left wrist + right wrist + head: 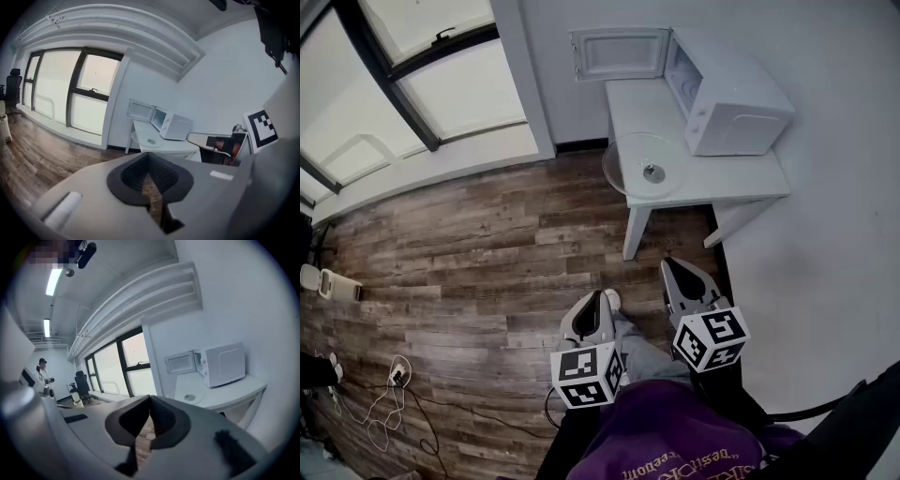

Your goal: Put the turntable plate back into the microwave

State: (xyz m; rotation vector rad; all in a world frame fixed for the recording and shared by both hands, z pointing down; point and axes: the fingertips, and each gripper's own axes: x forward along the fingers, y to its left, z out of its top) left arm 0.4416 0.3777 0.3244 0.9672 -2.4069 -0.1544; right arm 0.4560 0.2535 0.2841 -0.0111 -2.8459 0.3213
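A white microwave [733,101] stands on a small white table [750,178] against the wall, its door [619,52] swung open to the left. The clear glass turntable plate [645,167] lies on the table's front left corner, its rim past the edge. The microwave [176,126] and plate [151,140] appear small and far off in the left gripper view, and the microwave [225,364] and plate [190,397] likewise in the right gripper view. My left gripper [589,312] and right gripper [681,276] hang low in front of the table, well short of it, both shut and holding nothing.
Wood plank floor [469,253] stretches left toward large windows [412,84]. Cables [389,398] lie on the floor at lower left. A white wall runs along the right. A person [43,376] and an office chair [80,383] stand far off by the windows.
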